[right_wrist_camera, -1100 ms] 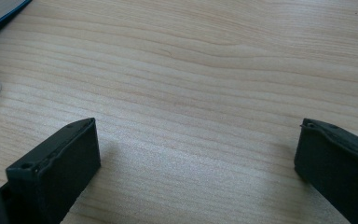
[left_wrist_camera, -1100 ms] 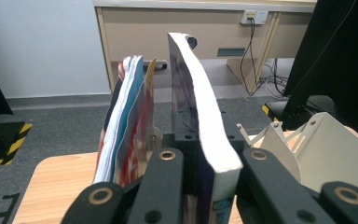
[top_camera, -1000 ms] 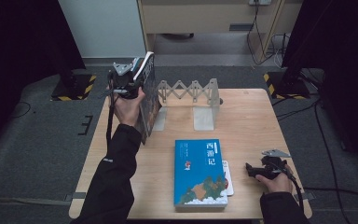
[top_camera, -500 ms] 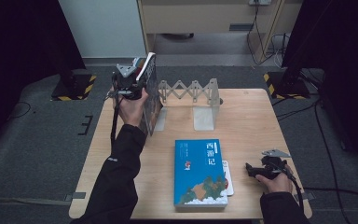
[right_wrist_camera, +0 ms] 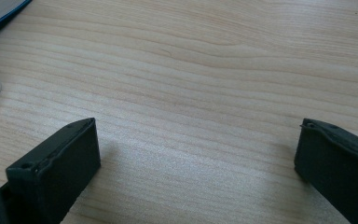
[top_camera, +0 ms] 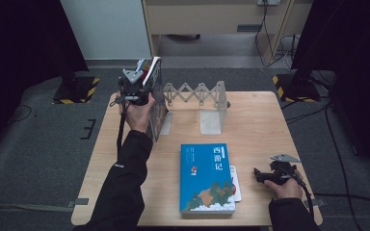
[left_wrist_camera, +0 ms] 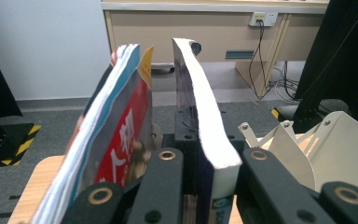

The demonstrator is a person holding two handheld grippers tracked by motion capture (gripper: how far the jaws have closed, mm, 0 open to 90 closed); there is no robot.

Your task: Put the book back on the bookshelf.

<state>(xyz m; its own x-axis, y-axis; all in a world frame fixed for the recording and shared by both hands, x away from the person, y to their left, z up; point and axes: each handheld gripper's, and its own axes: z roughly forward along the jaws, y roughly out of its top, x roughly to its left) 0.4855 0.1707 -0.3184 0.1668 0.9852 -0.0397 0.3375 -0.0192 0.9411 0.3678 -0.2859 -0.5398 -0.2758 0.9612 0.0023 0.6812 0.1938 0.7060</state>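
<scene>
Broadly, the wooden table (top_camera: 260,120) takes up the middle of the high view, with dark carpet around it and a pale cabinet front beyond its far edge. On its near half a blue-covered book (top_camera: 206,177) lies flat, cover up, with white characters near the top and a painted landscape at the bottom; a thinner white booklet (top_camera: 236,185) peeps out from under its right edge.

Along the far edge stands an expandable metal book rack (top_camera: 200,96), its zigzag lattice stretched between two upright end plates; in the left gripper view its pale plate (left_wrist_camera: 335,144) rises just to the right of the jaws.

At the rack's left end, the left gripper (top_camera: 136,89) is raised above the table's far left corner, the person's dark sleeve (top_camera: 125,187) running up to it from the bottom. Its jaws are pressed against a dark-covered book (left_wrist_camera: 205,135), held upright on edge with its white page block facing the camera. Just beside that one, a softer red-and-blue covered book (left_wrist_camera: 116,140) leans away to the left, outside the jaws, and whether it touches them I cannot tell. In the high view the two books (top_camera: 155,96) stand together at the rack's left plate.

Near the table's right front corner the right gripper (top_camera: 270,174) rests low in the person's hand, well apart from the blue book. Its jaws stand spread wide with nothing but bare wood between them (right_wrist_camera: 196,154).
</scene>
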